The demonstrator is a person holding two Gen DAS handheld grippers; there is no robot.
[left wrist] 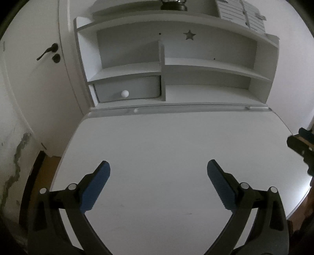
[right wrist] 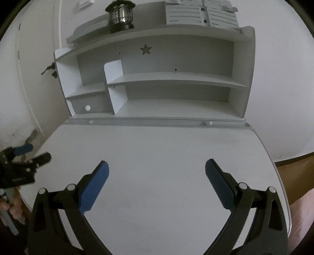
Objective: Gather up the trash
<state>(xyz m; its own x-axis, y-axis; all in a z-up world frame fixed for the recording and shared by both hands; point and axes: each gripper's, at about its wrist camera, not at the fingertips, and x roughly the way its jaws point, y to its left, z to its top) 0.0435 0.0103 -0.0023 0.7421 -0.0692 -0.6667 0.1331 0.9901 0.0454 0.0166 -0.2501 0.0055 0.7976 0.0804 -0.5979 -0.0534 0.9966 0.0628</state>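
Trash: none visible in either wrist view, so location cannot be told and nothing to say on how it looks or handles. Desk top [left wrist: 157, 141] bare and white, only faint scuffs; shelf unit [left wrist: 261, 64] compartments show nothing loose; small drawer [left wrist: 127, 89] with white knob closed, contents hidden. Lantern [right wrist: 120, 16] and slatted white boxes [right wrist: 200, 14] on the top shelf look like keepers, not rubbish. Left gripper [left wrist: 158, 166] hovering above the desk near its front edge, blue pads [left wrist: 96, 188] spread wide, nothing between them. Right gripper [right wrist: 157, 166] same story: fingers well apart, holding nothing, aimed at the desk middle. Each tool just visible at the edge of the other's view, so side by side and near. Door [left wrist: 29, 78] with dark handle to the left, floor strip beside the desk partly in view, nothing identifiable there. Risks, as judgement: grabbing a non-trash item for lack of a clear target; low light and fisheye distortion hiding small scraps against the white surface; pads scraping the desk top if lowered blind; the two tools clipping each other if both swing to one spot. Likely need to pan elsewhere before any grasp.
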